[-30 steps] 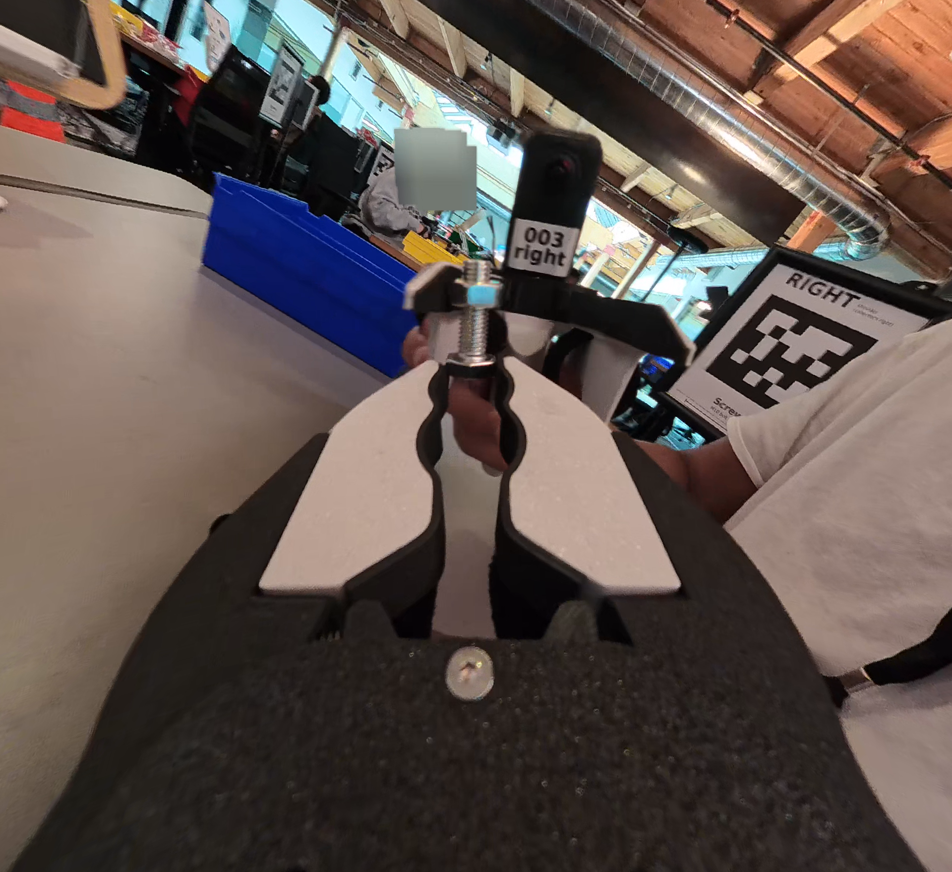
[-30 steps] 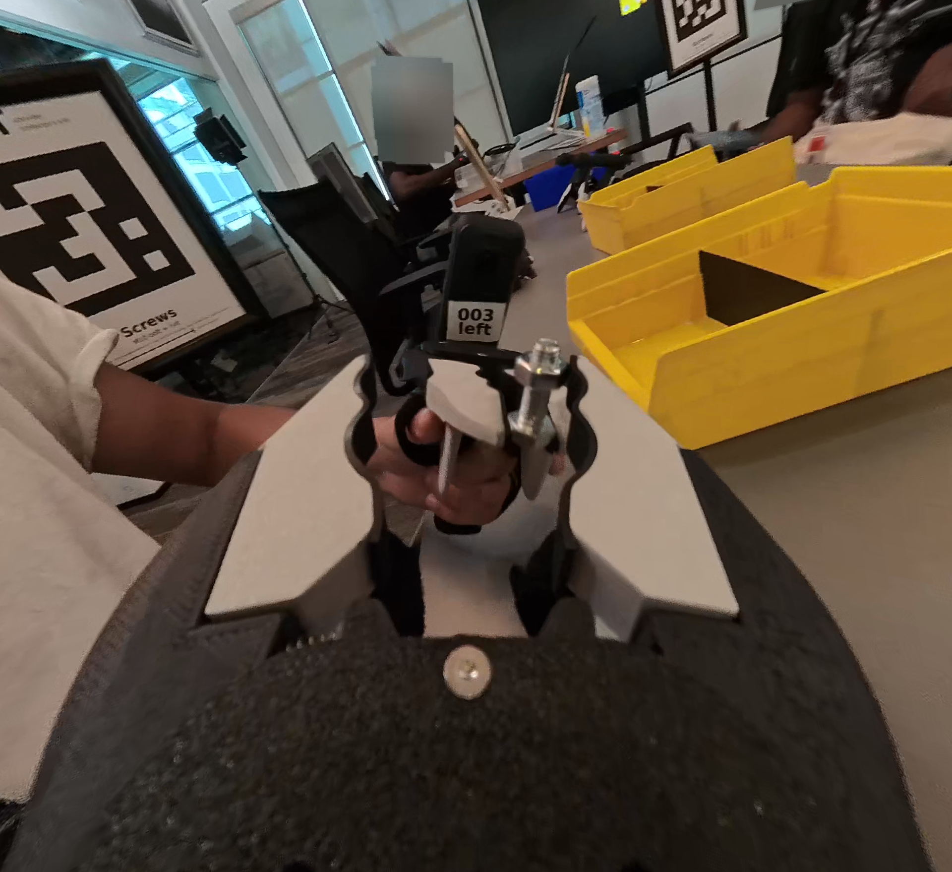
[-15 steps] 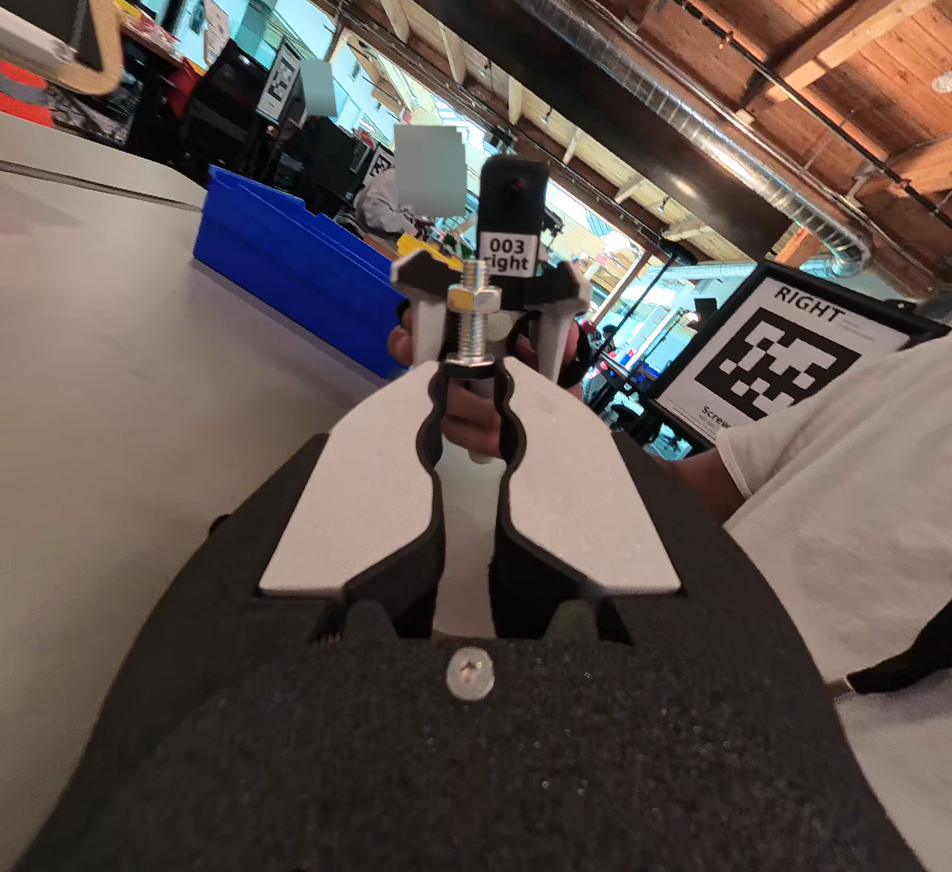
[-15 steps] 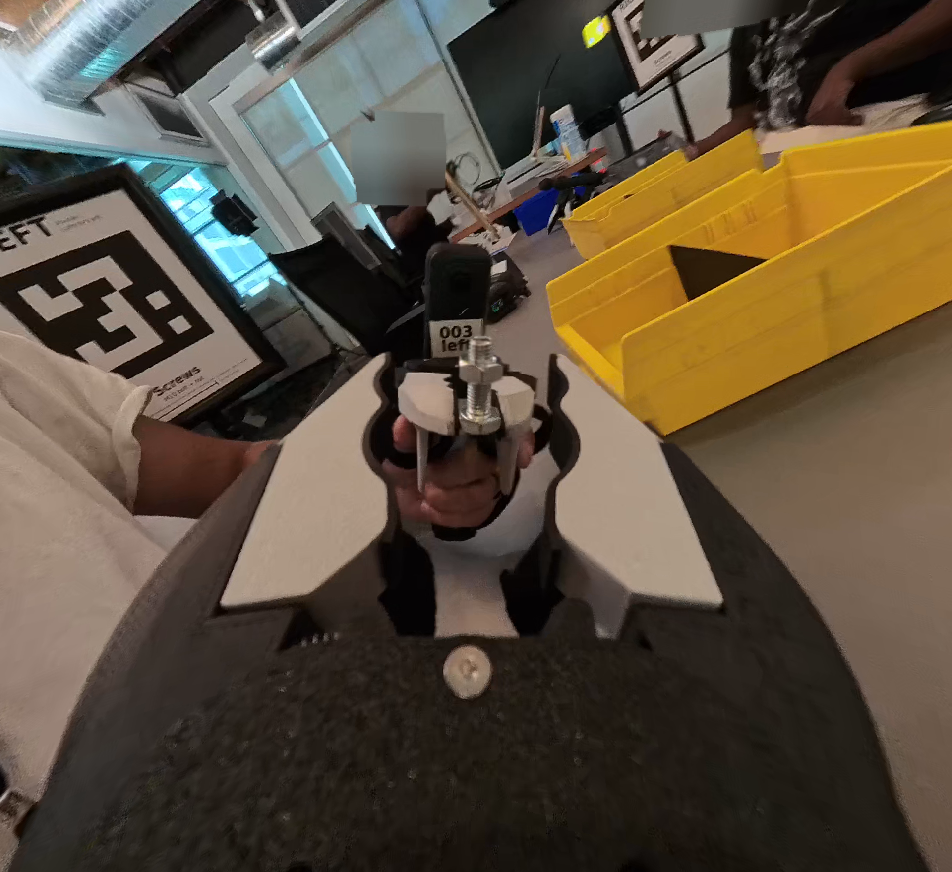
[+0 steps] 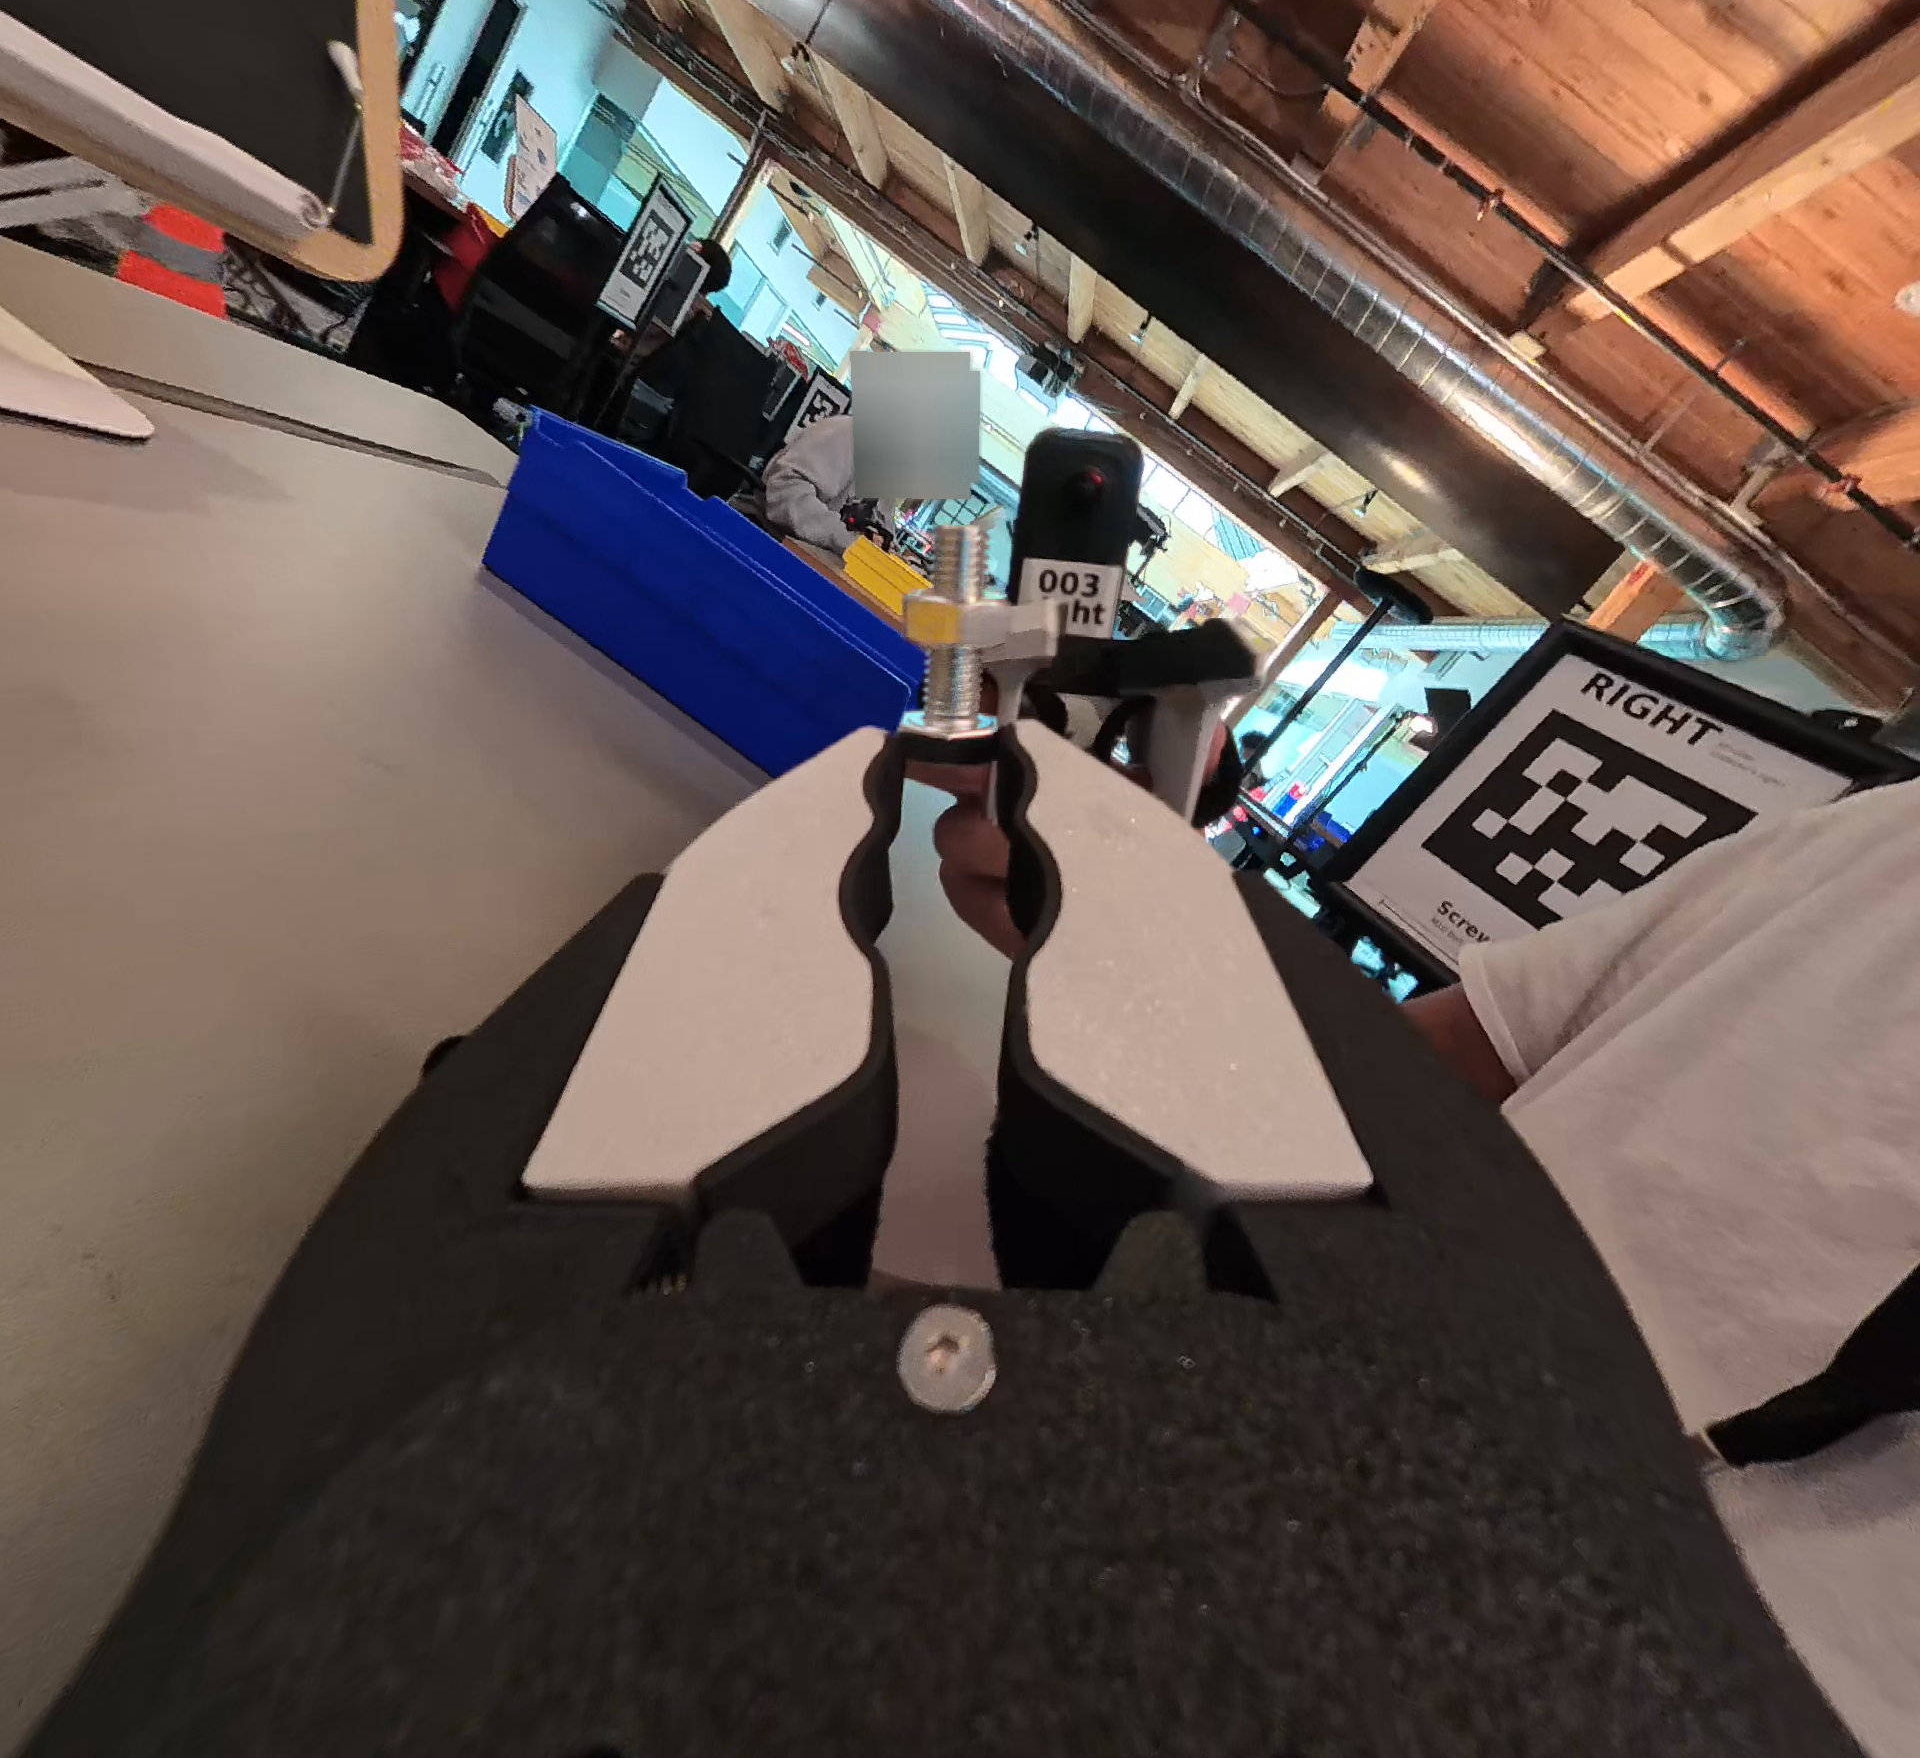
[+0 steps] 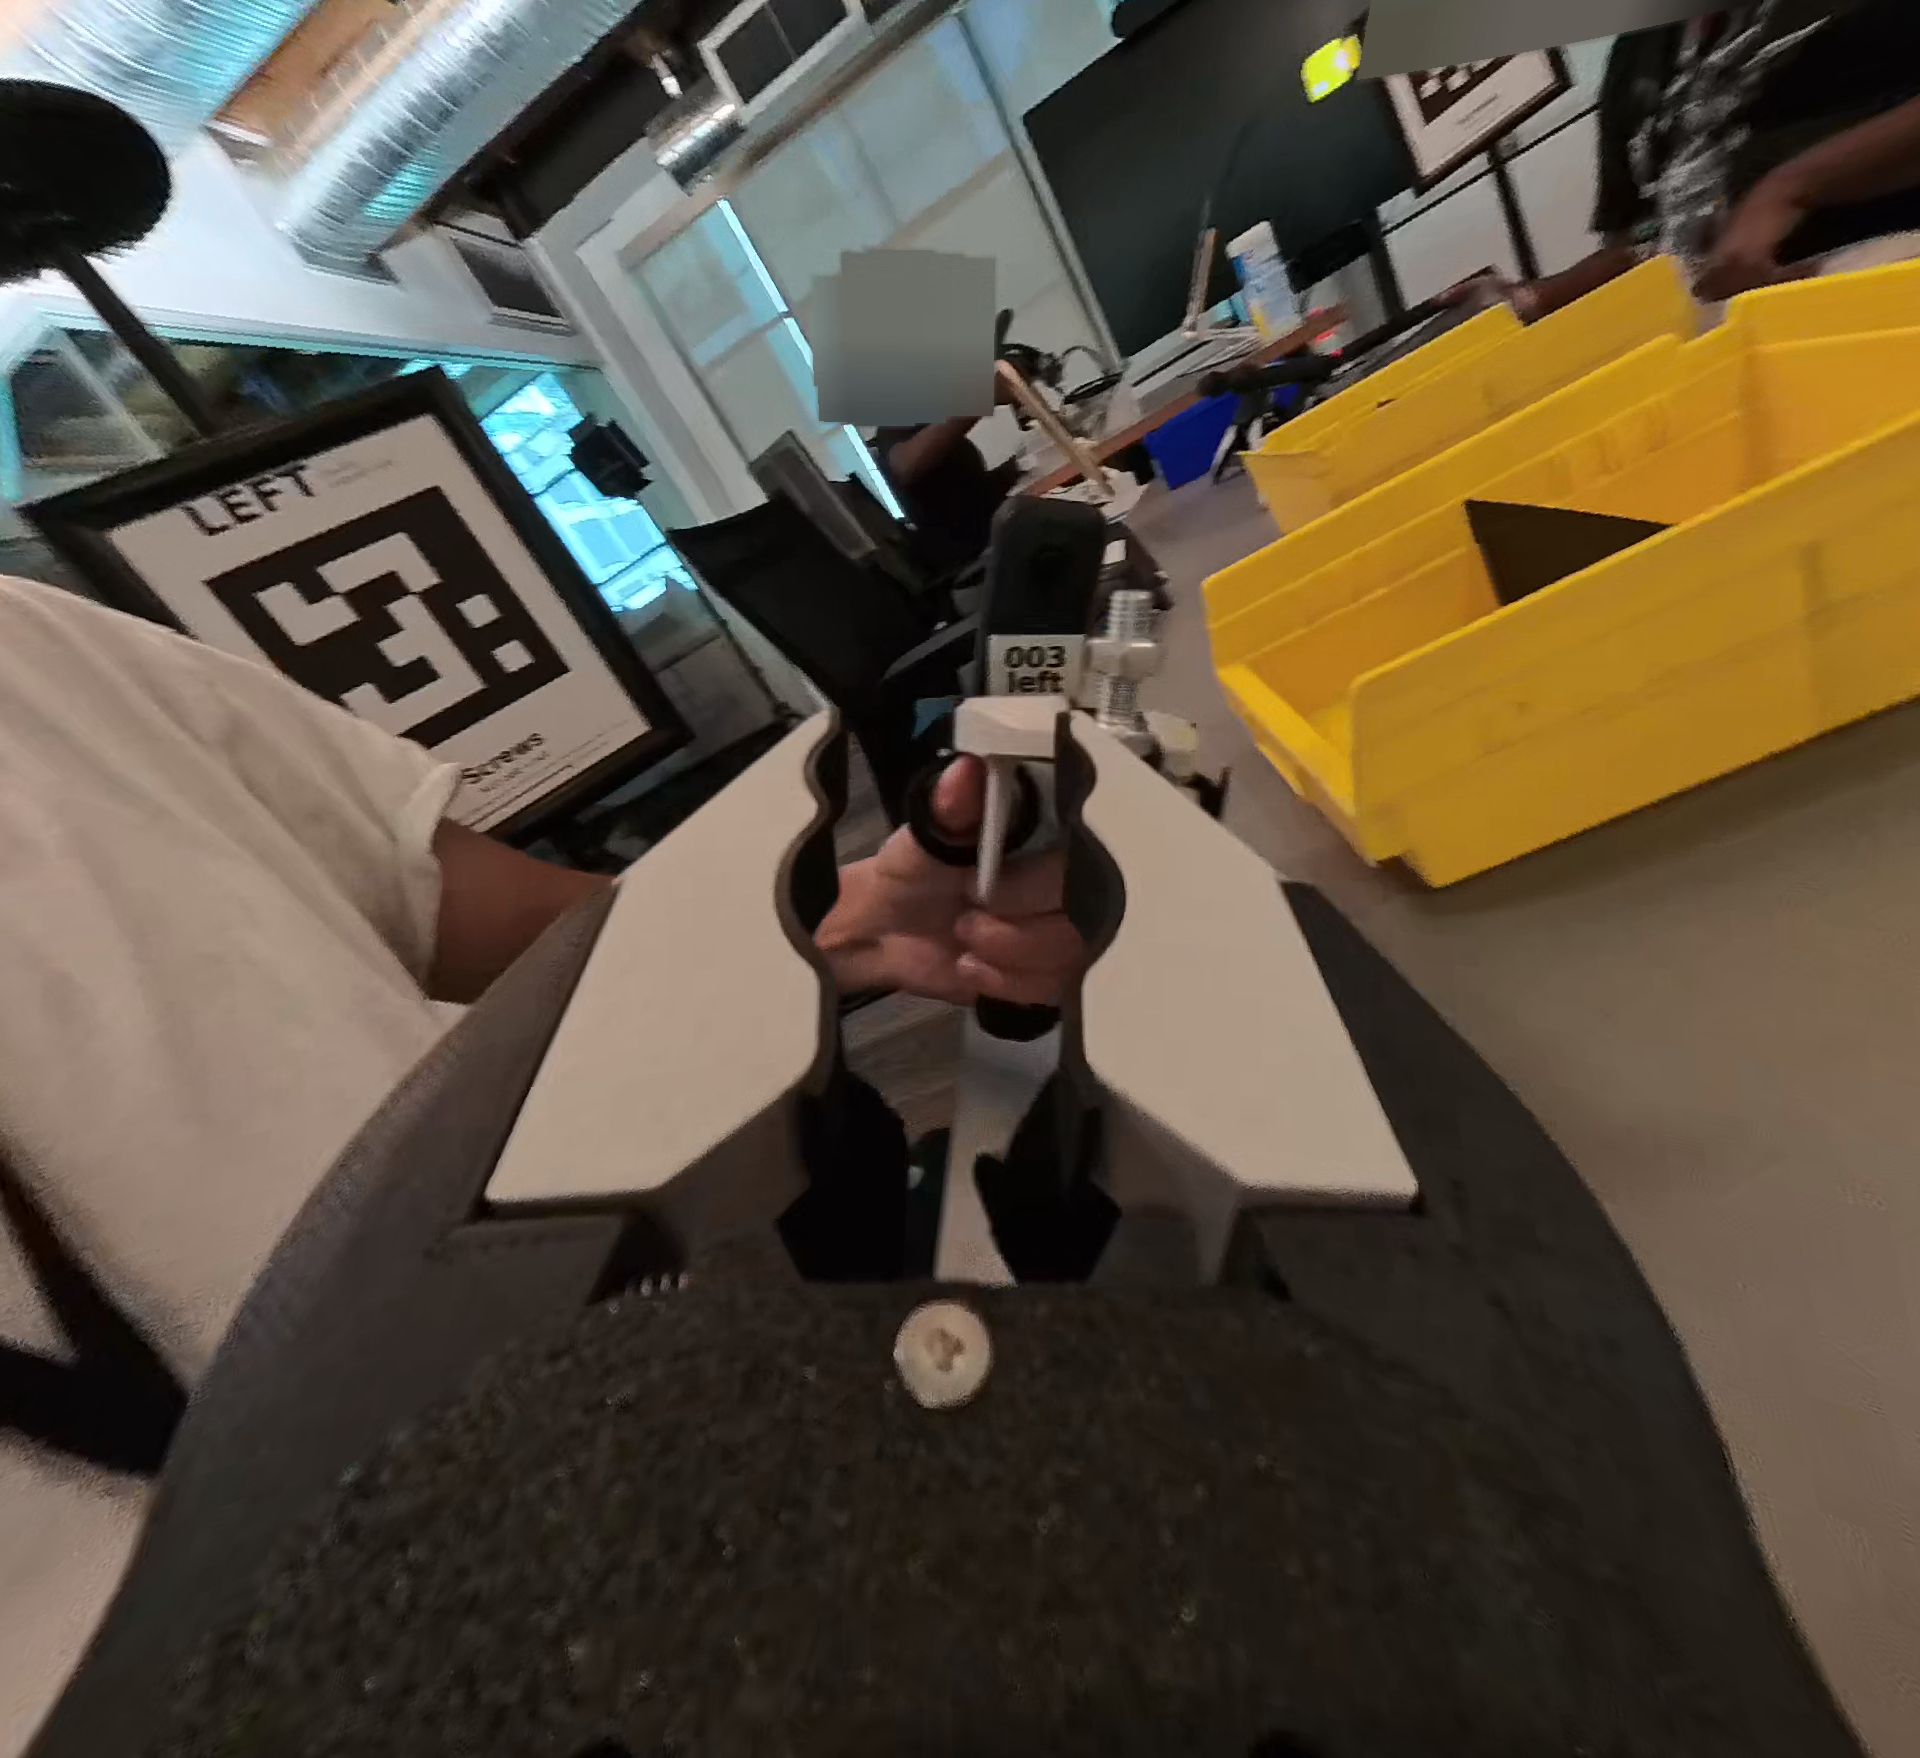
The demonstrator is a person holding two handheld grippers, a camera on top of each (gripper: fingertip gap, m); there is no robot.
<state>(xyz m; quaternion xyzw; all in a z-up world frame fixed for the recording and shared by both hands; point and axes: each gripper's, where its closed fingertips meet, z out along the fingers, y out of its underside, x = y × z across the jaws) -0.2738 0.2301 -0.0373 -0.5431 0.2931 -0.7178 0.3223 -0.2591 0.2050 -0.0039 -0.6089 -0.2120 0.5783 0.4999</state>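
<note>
Since half a second ago, the right gripper [image 5: 1091, 669] has been shifted off the bolt [image 5: 954, 643], jaws parted beside its nut [image 5: 935, 619]. The bolt is clamped head-down in the left gripper [image 5: 948, 752]; a slackened hold could drop it onto the tabletop [image 5: 260, 773] below.

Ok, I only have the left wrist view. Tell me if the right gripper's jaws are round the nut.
Observer: No. In the right wrist view the right gripper is open, and the nut sits outside the gap, past its right finger.
Operator: Say what's on the table that side.
Observer: Two yellow bins. The nearer one has a black divider inside.
Operator: Check the left hand.
Observer: The left hand is closed round a black handle.
</note>
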